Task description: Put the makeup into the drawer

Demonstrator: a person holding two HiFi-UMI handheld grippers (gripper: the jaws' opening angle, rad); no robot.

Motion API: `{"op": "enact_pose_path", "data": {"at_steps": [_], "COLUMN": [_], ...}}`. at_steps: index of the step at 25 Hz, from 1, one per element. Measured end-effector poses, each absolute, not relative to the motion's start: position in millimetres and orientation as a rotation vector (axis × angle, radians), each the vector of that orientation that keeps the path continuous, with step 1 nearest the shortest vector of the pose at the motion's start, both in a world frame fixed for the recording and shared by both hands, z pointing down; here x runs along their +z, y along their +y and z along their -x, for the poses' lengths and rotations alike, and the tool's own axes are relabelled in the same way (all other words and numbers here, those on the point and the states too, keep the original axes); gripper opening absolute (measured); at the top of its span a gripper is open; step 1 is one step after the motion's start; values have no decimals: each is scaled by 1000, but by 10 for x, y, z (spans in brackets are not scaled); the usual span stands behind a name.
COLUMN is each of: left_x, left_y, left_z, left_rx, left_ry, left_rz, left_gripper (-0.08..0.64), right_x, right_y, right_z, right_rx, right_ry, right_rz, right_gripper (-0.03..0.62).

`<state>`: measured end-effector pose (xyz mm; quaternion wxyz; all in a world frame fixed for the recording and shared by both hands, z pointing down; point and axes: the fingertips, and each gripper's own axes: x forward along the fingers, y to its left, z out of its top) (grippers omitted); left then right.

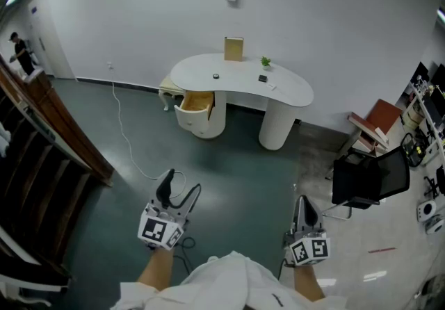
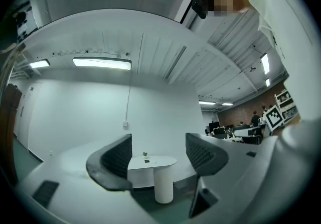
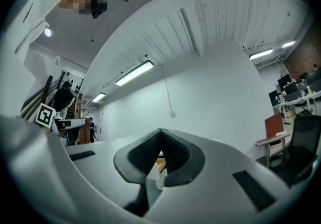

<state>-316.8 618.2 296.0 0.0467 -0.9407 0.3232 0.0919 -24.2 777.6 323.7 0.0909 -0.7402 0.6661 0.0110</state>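
A white curved dressing table (image 1: 243, 87) stands far ahead against the wall, with its wood-lined drawer (image 1: 197, 103) pulled open at the left pedestal. On the top lie two small dark items (image 1: 216, 76) (image 1: 263, 78), too small to identify, beside a little green plant (image 1: 265, 62) and a tan box (image 1: 233, 49). My left gripper (image 1: 167, 182) is held over the floor, well short of the table. It is open and empty, and the table (image 2: 150, 161) shows between its fingers (image 2: 118, 160). My right gripper (image 1: 304, 201) is shut (image 3: 160, 133), with nothing in it.
A white cable (image 1: 125, 136) trails over the green floor from the wall. Dark wooden stairs (image 1: 49, 124) run along the left. A black office chair (image 1: 368, 178) and a red chair (image 1: 379, 117) stand at the right. A person (image 1: 21, 51) stands at the far left.
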Motion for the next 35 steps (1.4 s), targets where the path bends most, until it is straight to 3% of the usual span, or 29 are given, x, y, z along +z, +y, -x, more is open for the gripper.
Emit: {"op": "enact_pose_path", "data": {"at_steps": [21,35], "left_x": [3254,3195], "left_y": [5766,4991], "left_z": [3379,2582], "left_rx": [215,201], "left_ry": [979,961], "left_rz": [2933,2925], "left_gripper": [365,371], "right_x": [3448,3437], "right_y": [7367,6530], "right_z": [569,-91], "right_rx": [-12,2], "right_ry": [1968,2006], "right_rz": [2217,2176], "right_gripper": [17,17]}}
